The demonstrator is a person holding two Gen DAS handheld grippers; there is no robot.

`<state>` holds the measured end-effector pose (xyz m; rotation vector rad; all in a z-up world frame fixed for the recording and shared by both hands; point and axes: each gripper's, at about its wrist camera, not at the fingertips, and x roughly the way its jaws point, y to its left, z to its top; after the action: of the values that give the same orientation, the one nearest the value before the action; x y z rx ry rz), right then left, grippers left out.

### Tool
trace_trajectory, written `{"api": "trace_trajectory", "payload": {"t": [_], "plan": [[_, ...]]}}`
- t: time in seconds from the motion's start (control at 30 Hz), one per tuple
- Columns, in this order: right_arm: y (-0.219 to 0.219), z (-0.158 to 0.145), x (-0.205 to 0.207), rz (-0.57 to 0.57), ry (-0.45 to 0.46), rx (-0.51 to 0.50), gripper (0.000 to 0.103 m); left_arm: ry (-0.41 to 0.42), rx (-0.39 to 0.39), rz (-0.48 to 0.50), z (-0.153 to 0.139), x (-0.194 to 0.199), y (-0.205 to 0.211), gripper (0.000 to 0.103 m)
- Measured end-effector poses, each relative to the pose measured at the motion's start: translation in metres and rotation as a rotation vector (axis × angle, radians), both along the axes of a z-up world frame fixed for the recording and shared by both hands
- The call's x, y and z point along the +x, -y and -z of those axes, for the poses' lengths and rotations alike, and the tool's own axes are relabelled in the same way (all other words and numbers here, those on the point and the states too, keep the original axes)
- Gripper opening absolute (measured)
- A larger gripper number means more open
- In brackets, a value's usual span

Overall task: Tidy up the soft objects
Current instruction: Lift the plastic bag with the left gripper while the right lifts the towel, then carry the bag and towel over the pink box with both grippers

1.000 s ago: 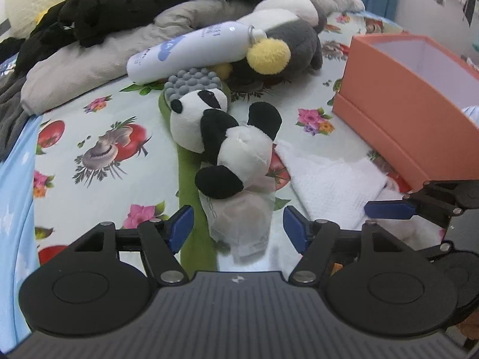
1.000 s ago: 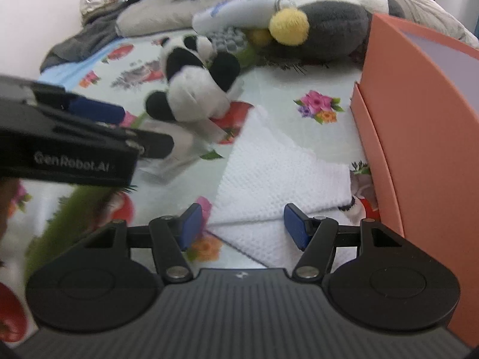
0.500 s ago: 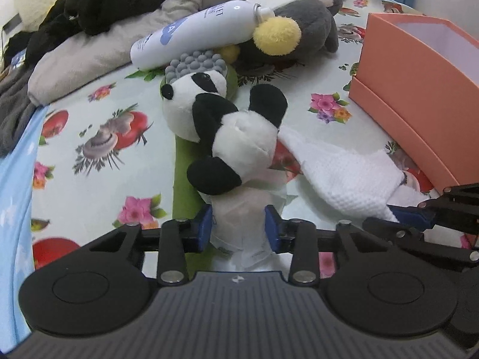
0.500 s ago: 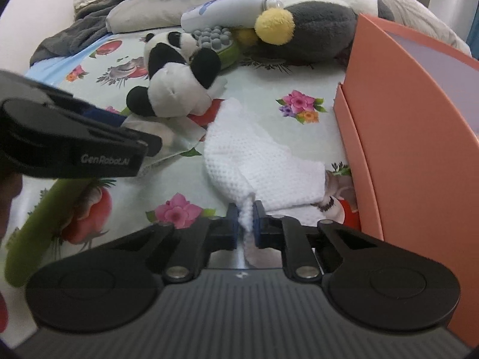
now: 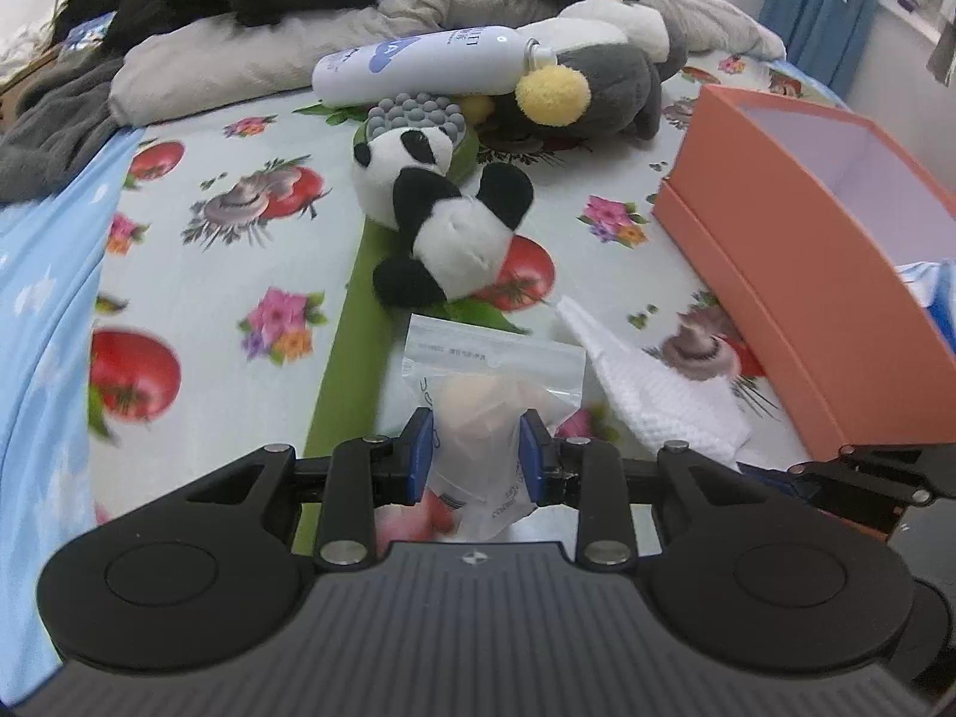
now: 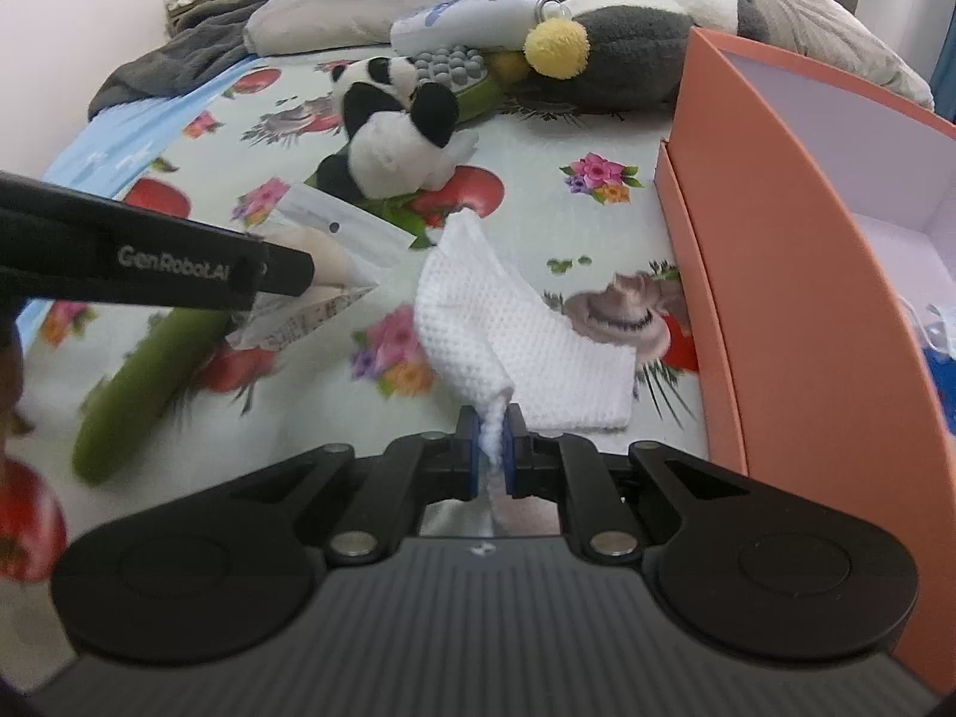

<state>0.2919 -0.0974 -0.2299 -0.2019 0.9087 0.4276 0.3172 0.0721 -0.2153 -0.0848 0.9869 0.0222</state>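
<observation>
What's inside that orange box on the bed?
The orange box shows a white lining, and something blue and white lies at its near end. Its tall front wall hides most of the floor, so anything else inside cannot be seen.

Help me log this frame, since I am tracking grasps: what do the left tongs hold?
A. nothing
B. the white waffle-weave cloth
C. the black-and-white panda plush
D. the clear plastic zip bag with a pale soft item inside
D: the left tongs are closed on the clear plastic zip bag with a pale soft item inside, while the right tongs pinch the white waffle-weave cloth.
</observation>
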Motion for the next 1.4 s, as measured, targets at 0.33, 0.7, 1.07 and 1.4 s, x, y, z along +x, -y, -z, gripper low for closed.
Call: {"api": "trace_trajectory", "payload": {"t": [0.33, 0.7, 1.07, 1.4], "plan": [[0.016, -0.019, -0.065, -0.011, 0.001, -0.012, 0.012, 0.016, -0.1, -0.097, -0.027, -0.09, 0.015, 0.035], [0.035, -0.01, -0.112, -0.015, -0.072, 0.045, 0.023, 0.027, -0.139, -0.144, -0.037, -0.157, 0.025, 0.035], [0.041, -0.017, -0.112, -0.004, -0.085, 0.104, 0.059, 0.034, -0.155, -0.162, -0.04, -0.169, 0.018, 0.035], [0.031, 0.006, -0.086, 0.009, -0.104, 0.034, 0.058, 0.01, -0.166, -0.164, -0.029, -0.156, 0.014, 0.035]]}}
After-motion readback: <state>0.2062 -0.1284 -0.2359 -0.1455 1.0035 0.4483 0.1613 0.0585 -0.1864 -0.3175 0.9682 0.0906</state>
